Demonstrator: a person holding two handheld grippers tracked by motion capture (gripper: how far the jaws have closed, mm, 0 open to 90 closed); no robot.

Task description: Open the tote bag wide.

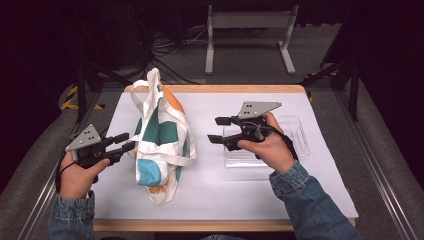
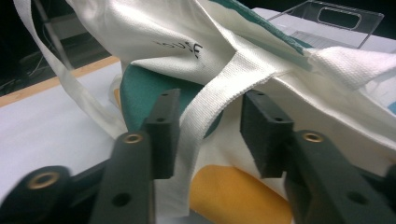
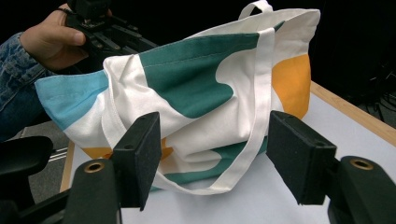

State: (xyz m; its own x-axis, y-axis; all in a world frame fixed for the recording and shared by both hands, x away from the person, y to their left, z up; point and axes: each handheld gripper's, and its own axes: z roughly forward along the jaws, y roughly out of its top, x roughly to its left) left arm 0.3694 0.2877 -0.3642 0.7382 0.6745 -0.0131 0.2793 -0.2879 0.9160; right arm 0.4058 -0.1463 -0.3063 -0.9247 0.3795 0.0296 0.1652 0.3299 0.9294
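We work tote bag (image 1: 161, 142), lying on table (image 1: 220, 197) left of centre. Left gripper (image 2: 210, 135): jaws open astride strap (image 2: 212, 100), not pinching. We centre strap between pads before closing. Right gripper (image 3: 212, 149): jaws open, empty, near bag.

tote bag (image 1: 161, 142): lies on the table (image 1: 320, 197), left of centre, its long axis running from the near edge toward the far edge. one strap (image 1: 153, 82) stands up at the bag's far end; another strap (image 2: 208, 105) lies across the bag's side. left gripper (image 1: 126, 142): just left of the bag, jaws astride that strap. clear tray (image 1: 300, 135): on the table, right of the bag, well apart from it. right gripper (image 1: 218, 130): between bag and tray, over the tray's near-left part, pointing at the bag.
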